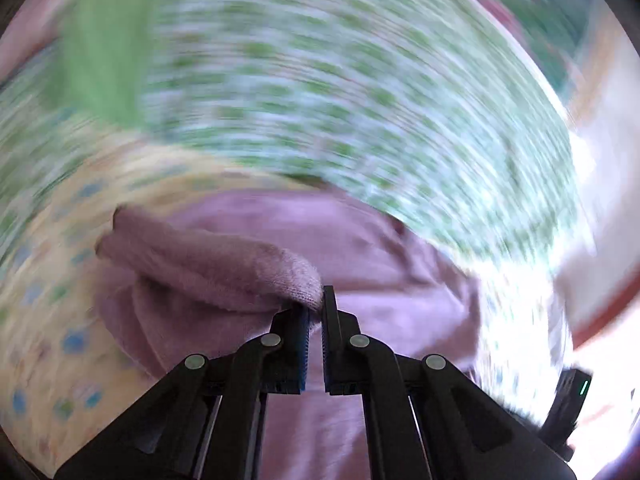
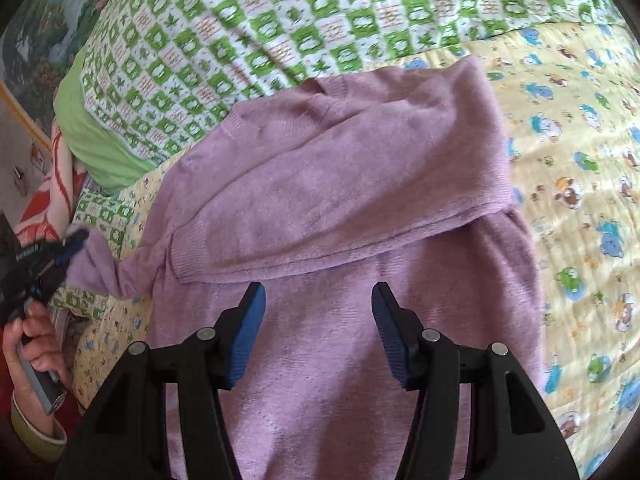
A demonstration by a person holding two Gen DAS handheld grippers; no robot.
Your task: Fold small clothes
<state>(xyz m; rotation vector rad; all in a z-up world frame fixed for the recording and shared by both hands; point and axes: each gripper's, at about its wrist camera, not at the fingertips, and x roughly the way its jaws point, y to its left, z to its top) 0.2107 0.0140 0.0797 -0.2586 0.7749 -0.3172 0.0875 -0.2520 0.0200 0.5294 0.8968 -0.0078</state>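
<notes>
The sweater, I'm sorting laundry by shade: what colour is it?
Plain dusty pink-lilac knit, no pattern; the sweater shows best in the right wrist view.

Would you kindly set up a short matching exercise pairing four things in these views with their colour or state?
Column one:
1. left gripper
2. right gripper
3. sweater
4. quilt with cartoon animals

Column two:
A. yellow
B. jaws open, nothing between them
C. pinkish purple, one sleeve folded across the body
D. jaws shut on a sleeve

Pairs: 1-D, 2-B, 3-C, 4-A
</notes>
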